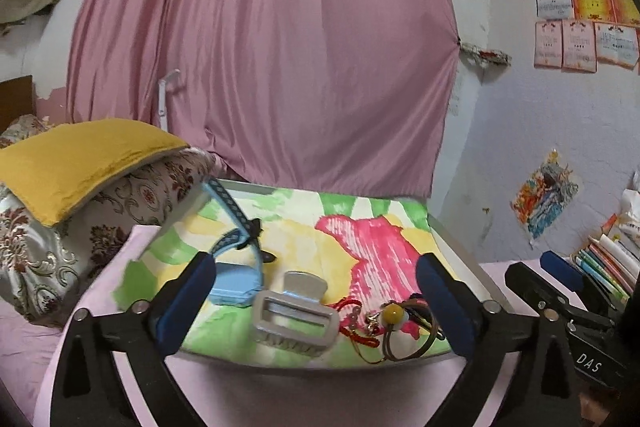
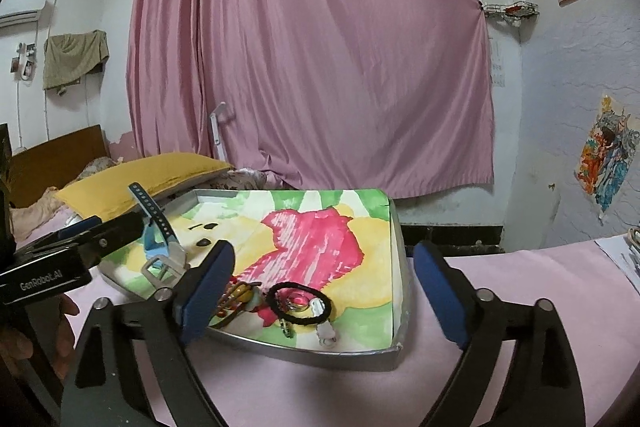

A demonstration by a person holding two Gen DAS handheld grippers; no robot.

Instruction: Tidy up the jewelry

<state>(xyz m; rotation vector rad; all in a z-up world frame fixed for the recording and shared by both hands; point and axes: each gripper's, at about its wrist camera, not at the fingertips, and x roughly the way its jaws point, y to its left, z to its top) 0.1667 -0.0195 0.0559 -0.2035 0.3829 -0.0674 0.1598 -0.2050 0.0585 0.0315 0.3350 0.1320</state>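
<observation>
Left wrist view. The left gripper point(image 1: 316, 301) stands with its blue-padded fingers point(image 1: 188, 291) spread wide and nothing between the pads. Beyond them a shallow metal tray point(image 1: 460, 247), lined with a sheet painted in green, yellow and red, rests on a pink-covered table point(image 1: 312, 395). In the tray lie the jewelry pieces: a blue watch point(image 1: 236, 279) at the near left, its strap arching upward; a silver hair claw point(image 1: 294, 311) just beside it, near the front rim; and, to the right, a tangle of red cord and bracelets point(image 1: 384, 327) with a yellow bead point(image 1: 394, 313). The right gripper point(image 1: 560, 287) shows at the right edge, apart from the tray. A yellow pillow point(image 1: 80, 163) lies on patterned bedding at the left, and a pink curtain point(image 1: 264, 47) hangs behind.

Right wrist view. The right gripper point(image 2: 324, 287) likewise has its fingers point(image 2: 208, 291) released, well apart and empty. The tray point(image 2: 320, 357) sits just ahead, its near corner between the fingers. A black hair tie point(image 2: 300, 303) lies near the front rim, ringing a small silver piece; a white clip point(image 2: 326, 333) lies just beside it. The bracelets point(image 2: 240, 297) are partly hidden by the left-hand finger. The watch point(image 2: 158, 227) and hair claw point(image 2: 164, 267) lie at the tray's left. The left gripper point(image 2: 80, 239) reaches in from the left edge, its fingers parted, with part of a hand point(image 2: 64, 311) below it.
</observation>
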